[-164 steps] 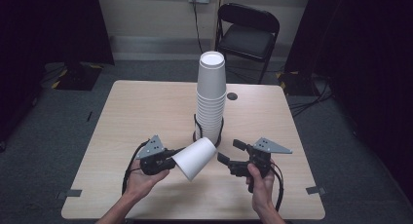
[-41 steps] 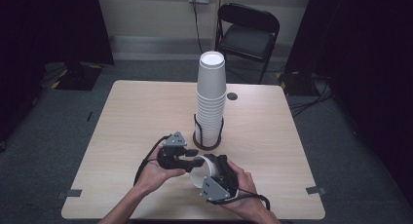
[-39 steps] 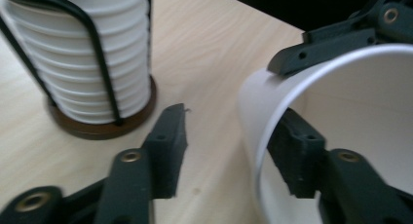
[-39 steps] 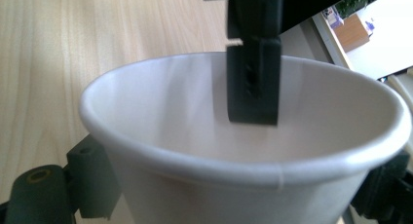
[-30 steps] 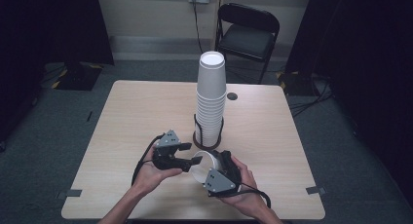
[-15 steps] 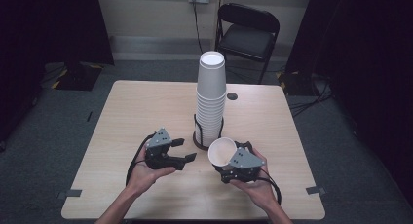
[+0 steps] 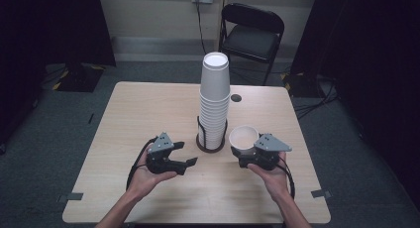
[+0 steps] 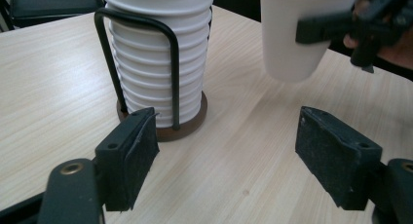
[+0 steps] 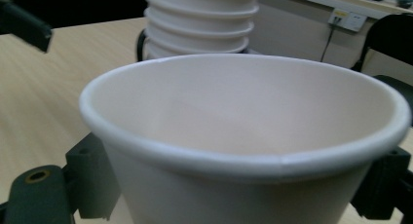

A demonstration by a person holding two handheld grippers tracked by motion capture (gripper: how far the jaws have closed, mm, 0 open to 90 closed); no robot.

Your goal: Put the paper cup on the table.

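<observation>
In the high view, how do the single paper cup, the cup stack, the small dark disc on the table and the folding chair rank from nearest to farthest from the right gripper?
1. Single paper cup: held in the right gripper, mouth up.
2. Cup stack: to its left, in a wire holder.
3. Dark disc: farther back on the table.
4. Folding chair: behind the table, on the floor.

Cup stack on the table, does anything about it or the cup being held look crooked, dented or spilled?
Nothing stands out. The stack of white paper cups stands straight, upside down, in its black wire holder. The single paper cup is upright in the right gripper, rim round and undented, inside clean. The left gripper is open with nothing between its jaws.
</observation>
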